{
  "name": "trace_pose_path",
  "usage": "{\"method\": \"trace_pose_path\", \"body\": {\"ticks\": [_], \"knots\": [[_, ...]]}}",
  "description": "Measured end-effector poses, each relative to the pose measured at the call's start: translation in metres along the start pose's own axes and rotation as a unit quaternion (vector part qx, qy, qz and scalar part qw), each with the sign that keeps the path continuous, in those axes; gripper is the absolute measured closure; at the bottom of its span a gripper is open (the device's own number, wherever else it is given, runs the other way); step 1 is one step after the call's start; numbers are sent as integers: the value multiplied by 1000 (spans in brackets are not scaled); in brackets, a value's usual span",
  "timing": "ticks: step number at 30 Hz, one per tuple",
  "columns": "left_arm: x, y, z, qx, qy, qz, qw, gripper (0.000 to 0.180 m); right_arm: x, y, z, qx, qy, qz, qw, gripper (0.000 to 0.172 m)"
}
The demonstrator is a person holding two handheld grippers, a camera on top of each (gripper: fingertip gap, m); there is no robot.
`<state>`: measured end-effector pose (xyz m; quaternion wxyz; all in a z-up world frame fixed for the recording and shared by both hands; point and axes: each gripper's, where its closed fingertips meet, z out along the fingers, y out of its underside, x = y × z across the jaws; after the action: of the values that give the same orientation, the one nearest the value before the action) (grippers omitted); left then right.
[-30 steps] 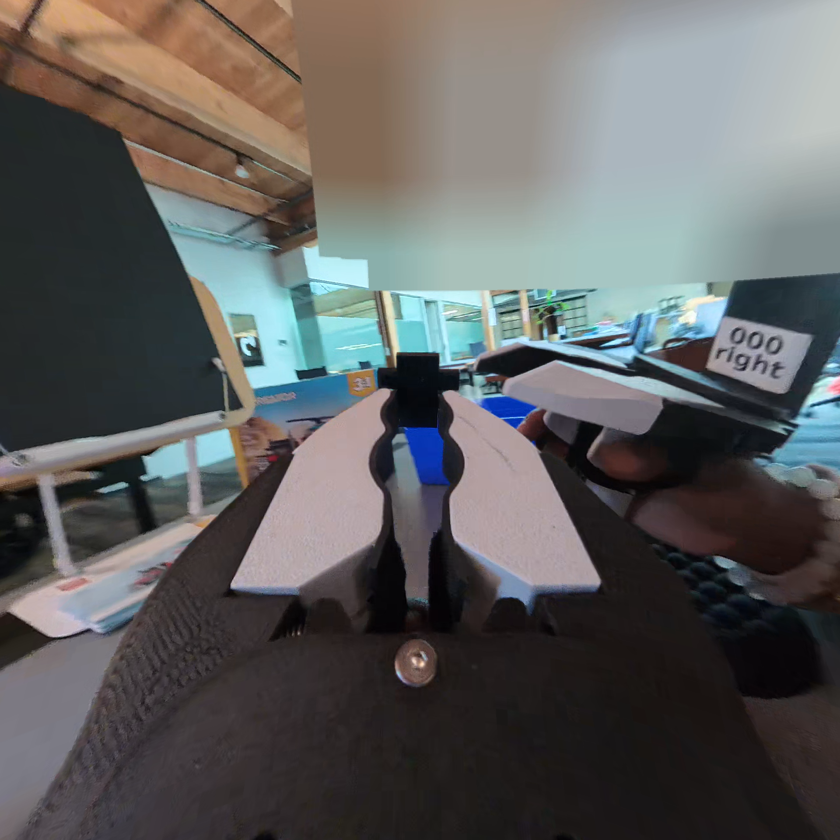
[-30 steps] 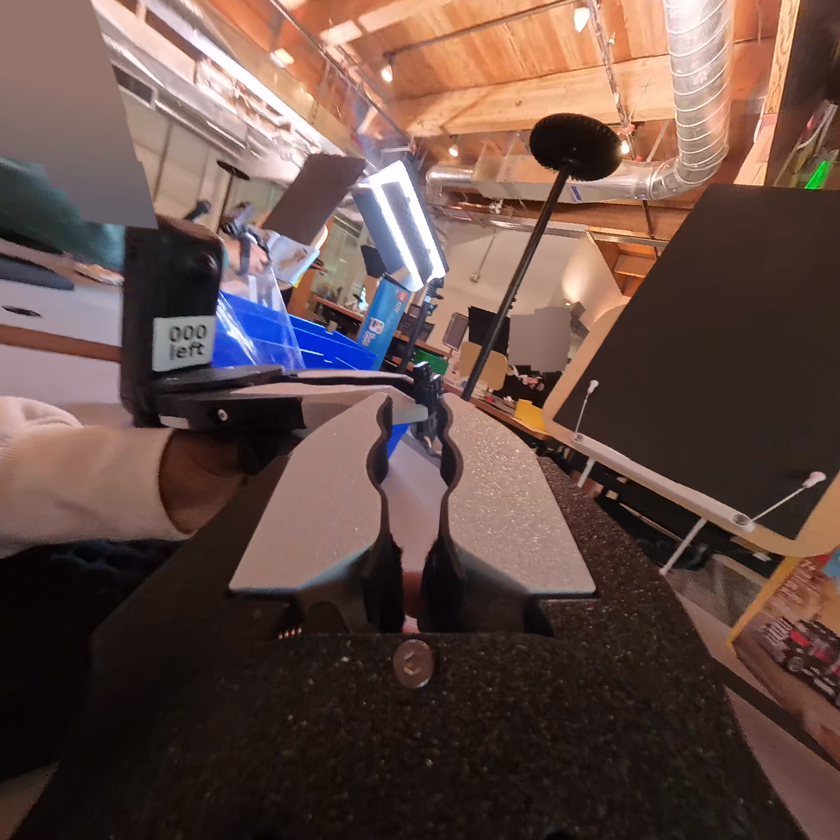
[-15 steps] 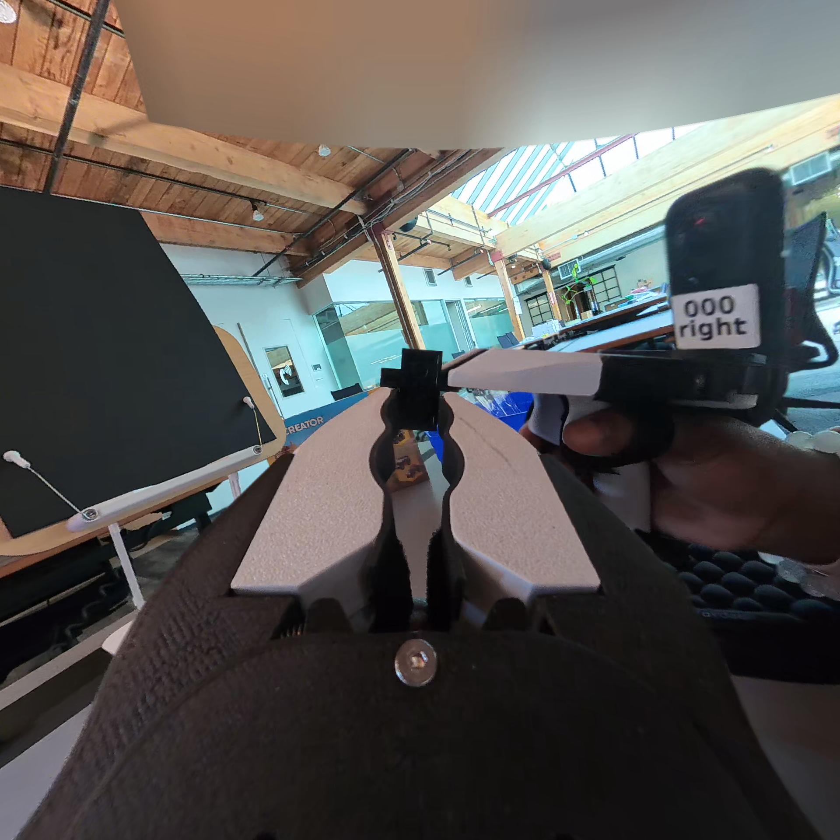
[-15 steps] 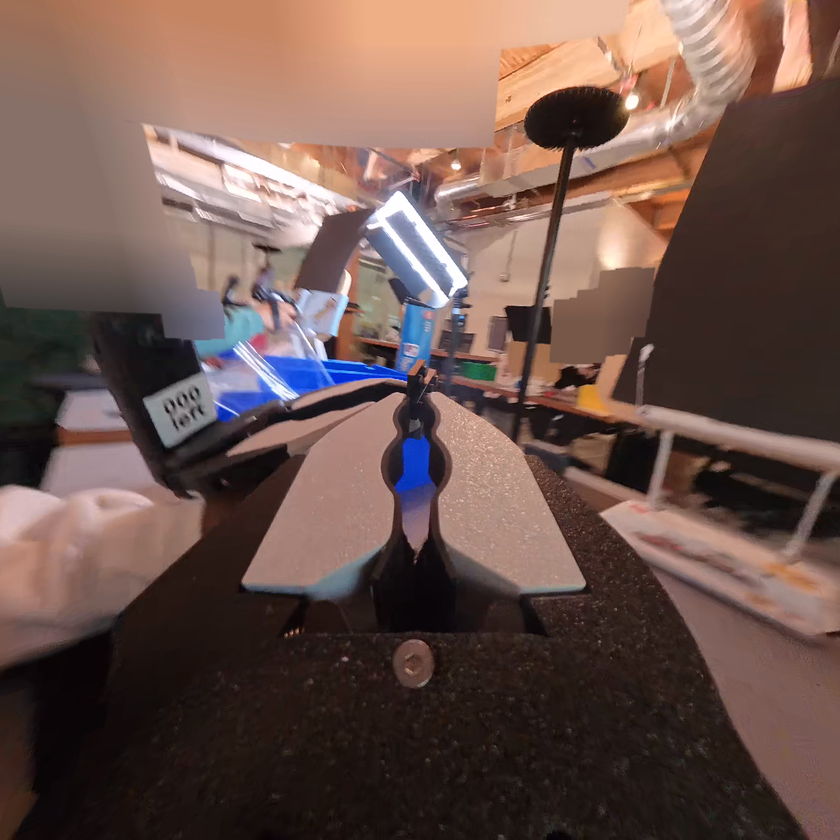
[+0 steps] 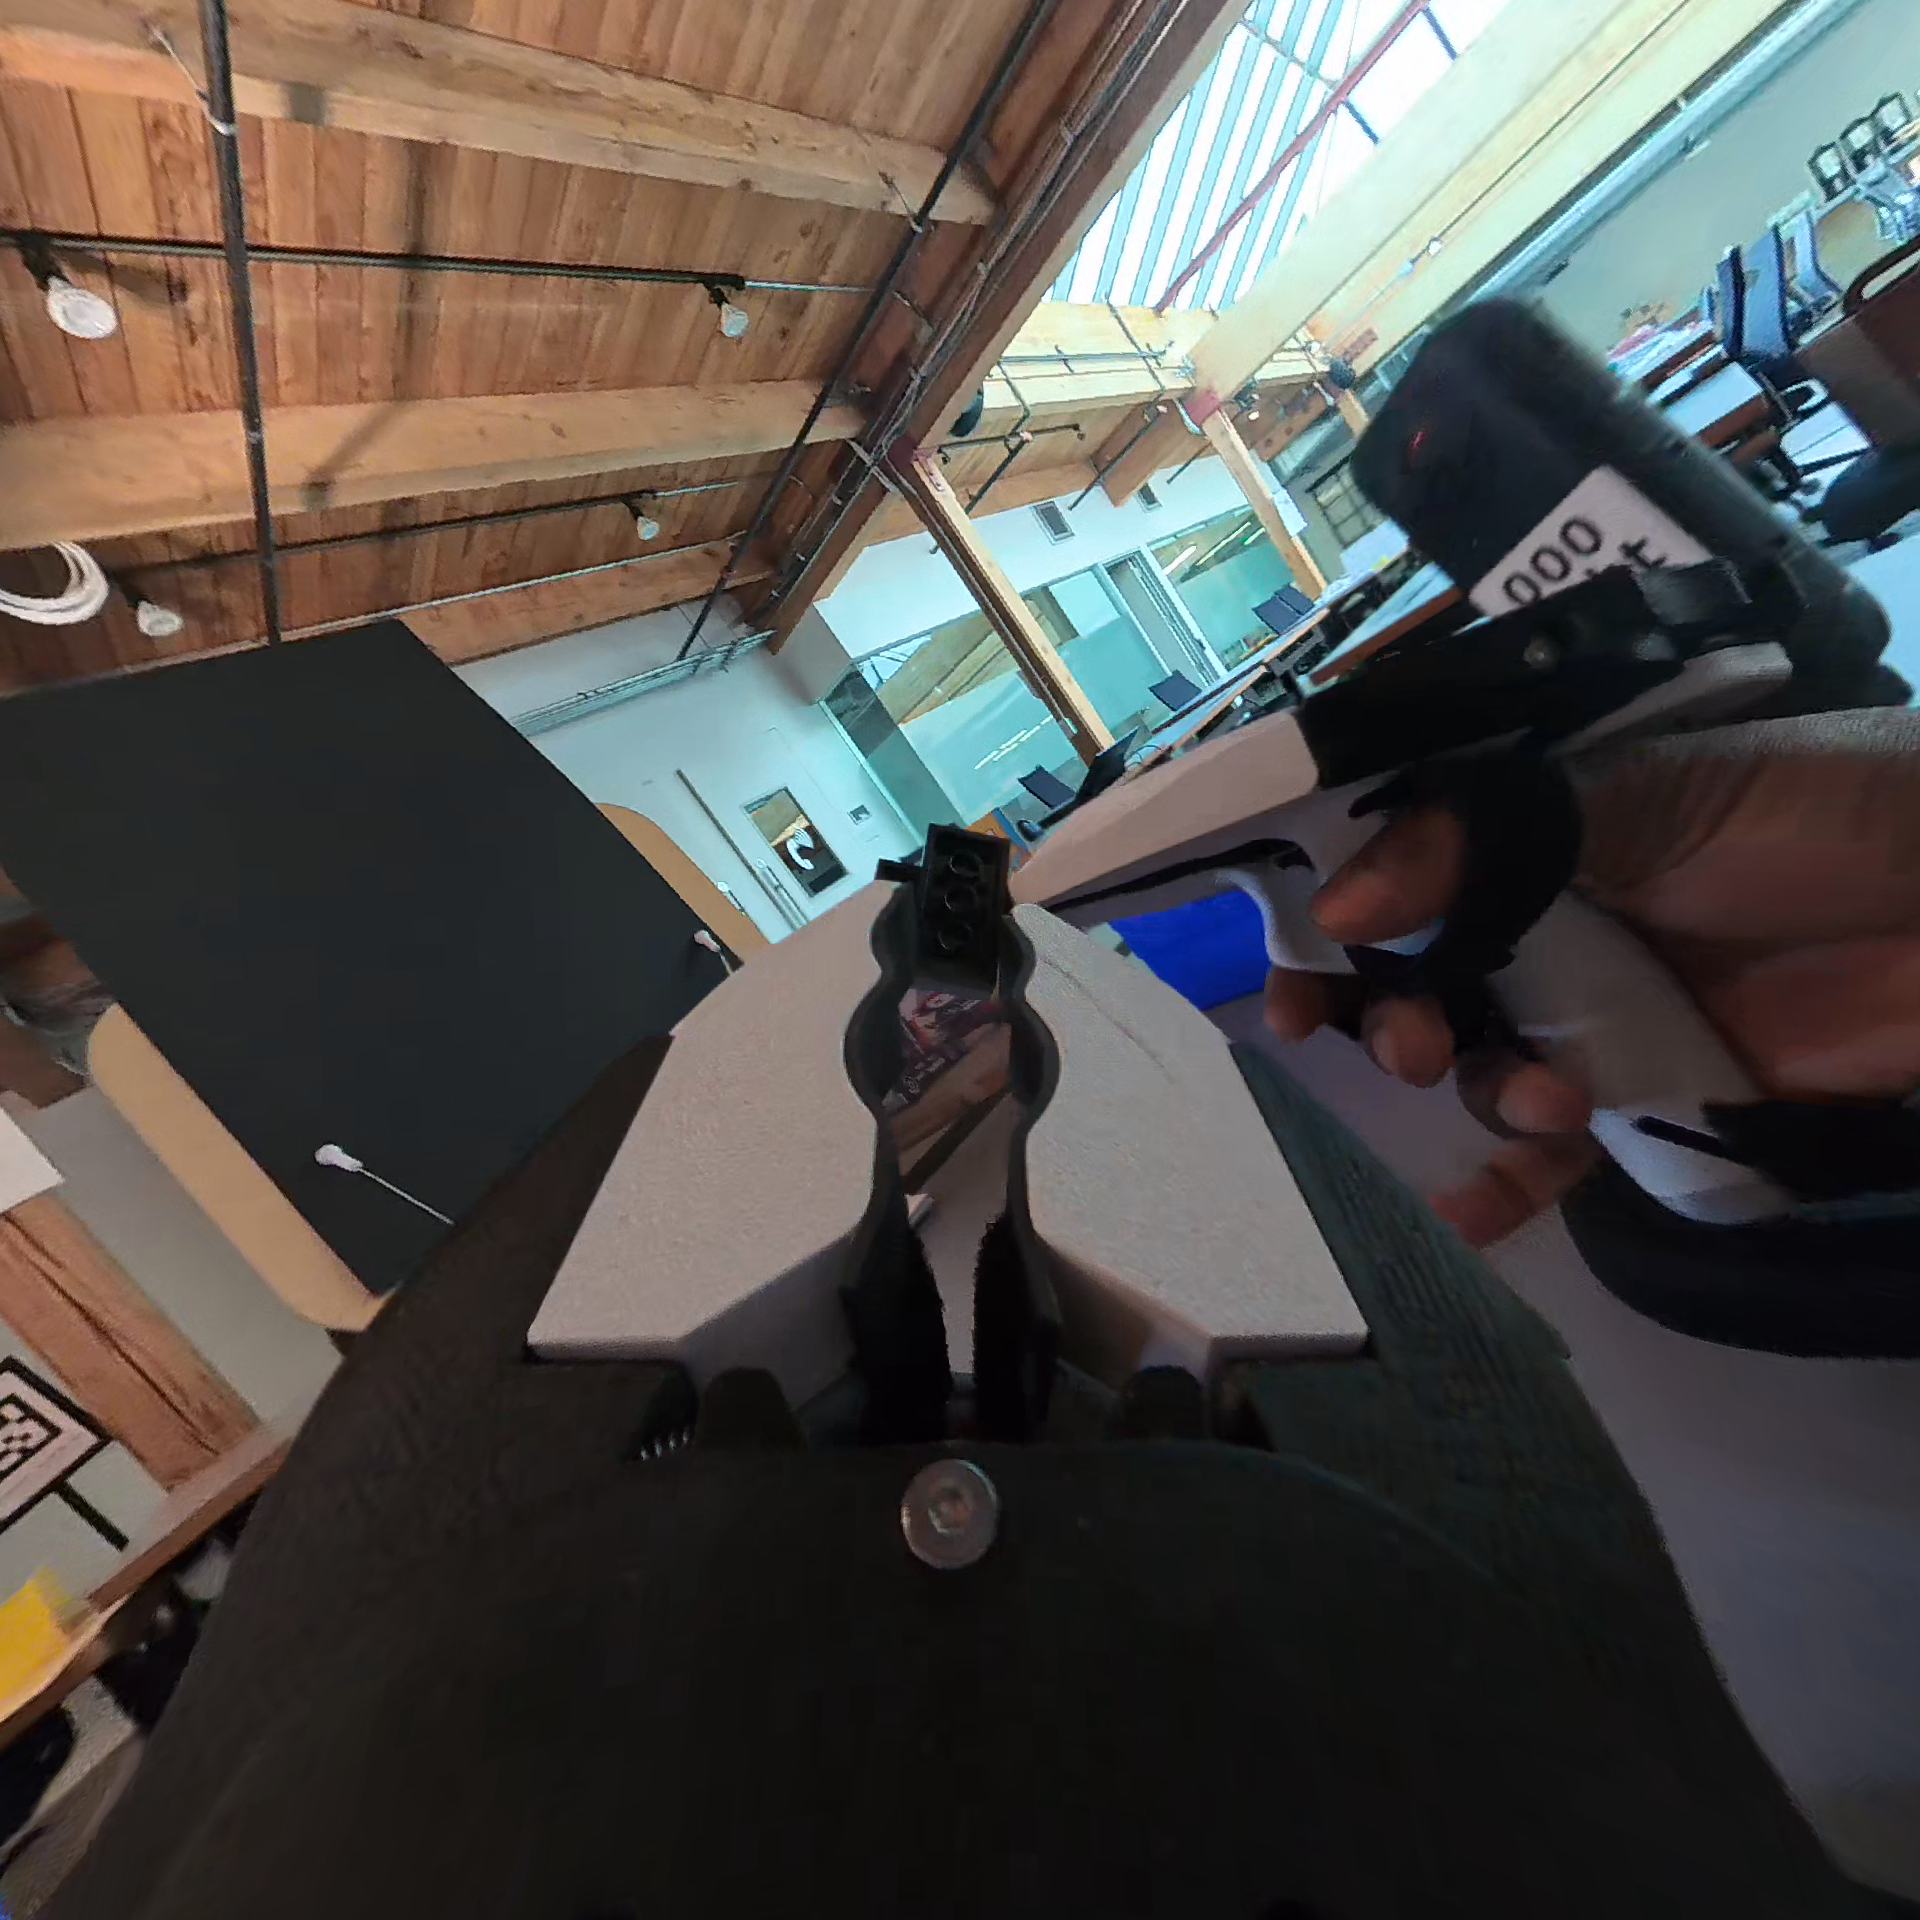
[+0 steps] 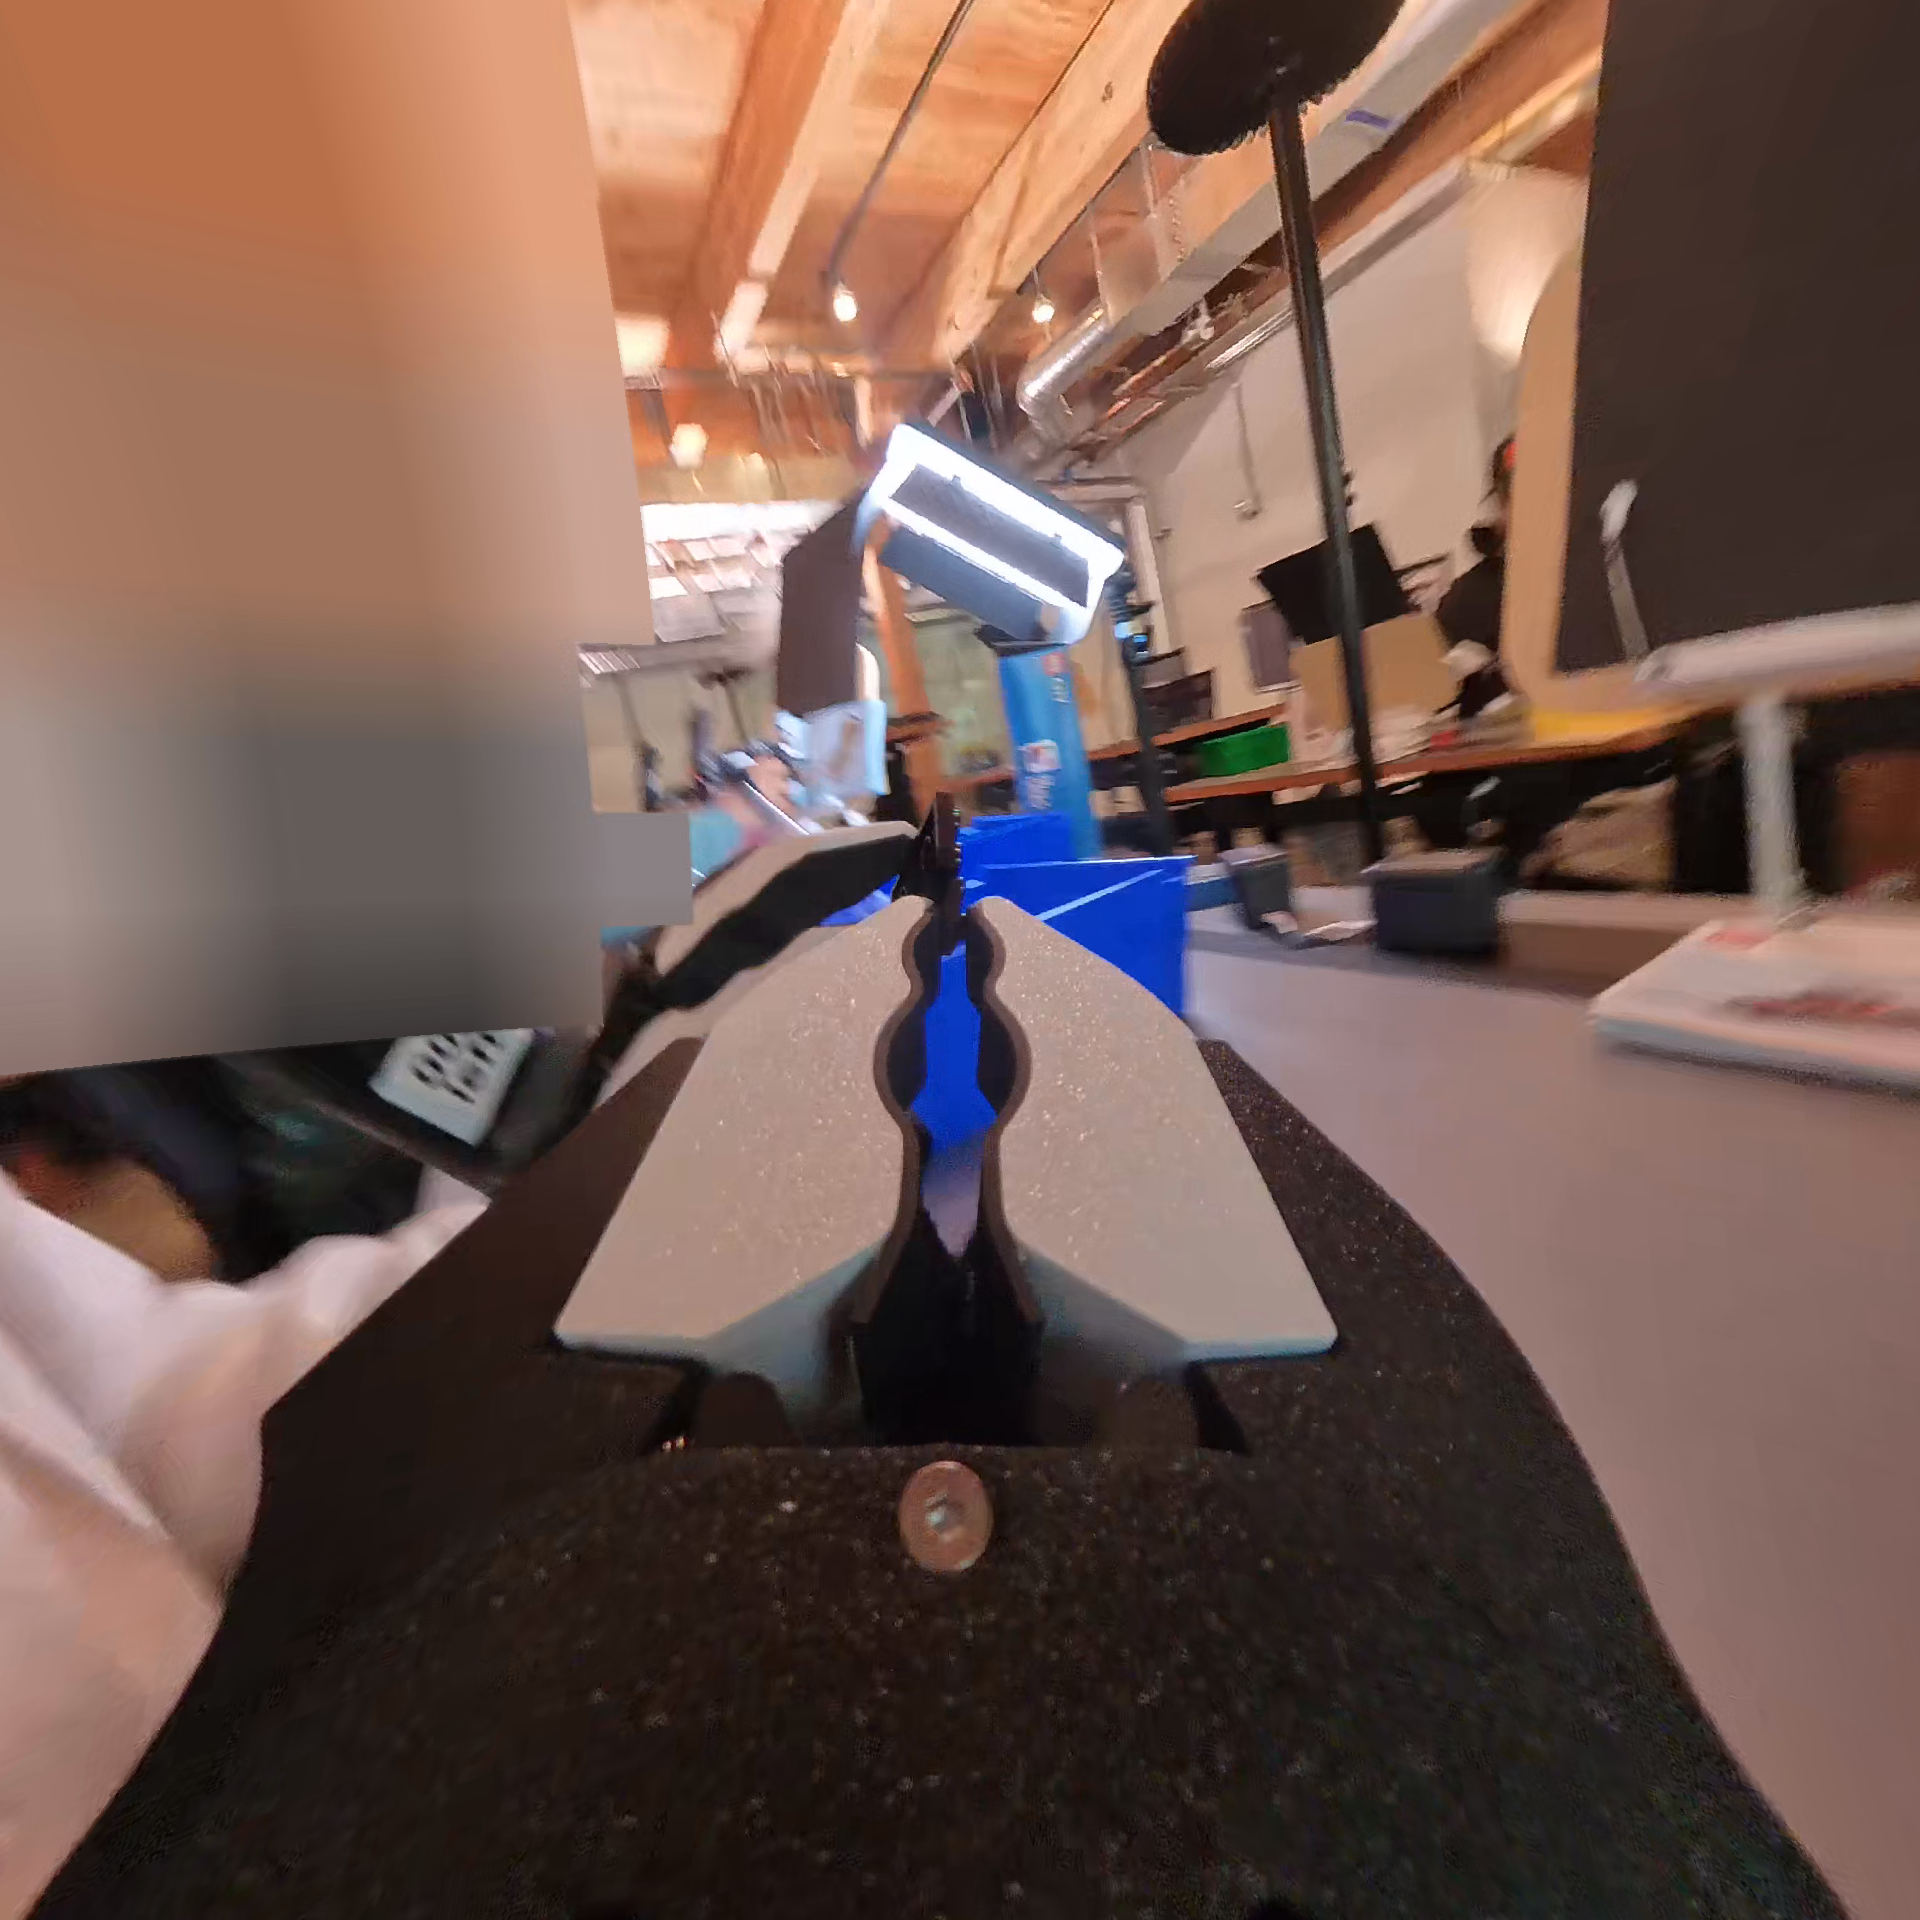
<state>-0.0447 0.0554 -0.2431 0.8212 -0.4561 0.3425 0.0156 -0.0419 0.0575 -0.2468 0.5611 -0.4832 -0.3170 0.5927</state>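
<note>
Daylight pours through the skylight (image 5: 1247,135) at the upper right of the left wrist view, washing the far wall pale blue-green, while small ceiling lamps (image 5: 75,310) glow on the warm wooden ceiling at upper left. The near gripper body at the bottom sits in deep shadow. That view is sharp, with straight beams bowed toward the edges. The right wrist view is smeared by motion blur, worst along the right edge, and a lamp panel (image 6: 987,540) above centre glares white.
</note>
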Motion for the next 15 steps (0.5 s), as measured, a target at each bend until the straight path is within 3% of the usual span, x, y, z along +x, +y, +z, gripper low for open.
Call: {"method": "trace_pose_path", "body": {"ticks": [3,7,9,13,15], "knots": [[3,3,2,-4,19,-37,999,165,2,-1,-4,-46,57,-223,972,169],[7,4,4,-3,40,-93,995,165,0,-3,-8,-88,107,-441,886,168],[9,6,5,-8,49,-106,993,165,-1,-3,-9,-96,119,-505,850,169],[14,5,7,-2,74,-130,989,169,-7,-9,-15,-78,96,-584,803,170],[13,5,5,-3,87,-129,988,161,-4,-8,-21,-92,76,-620,775,170]]}}
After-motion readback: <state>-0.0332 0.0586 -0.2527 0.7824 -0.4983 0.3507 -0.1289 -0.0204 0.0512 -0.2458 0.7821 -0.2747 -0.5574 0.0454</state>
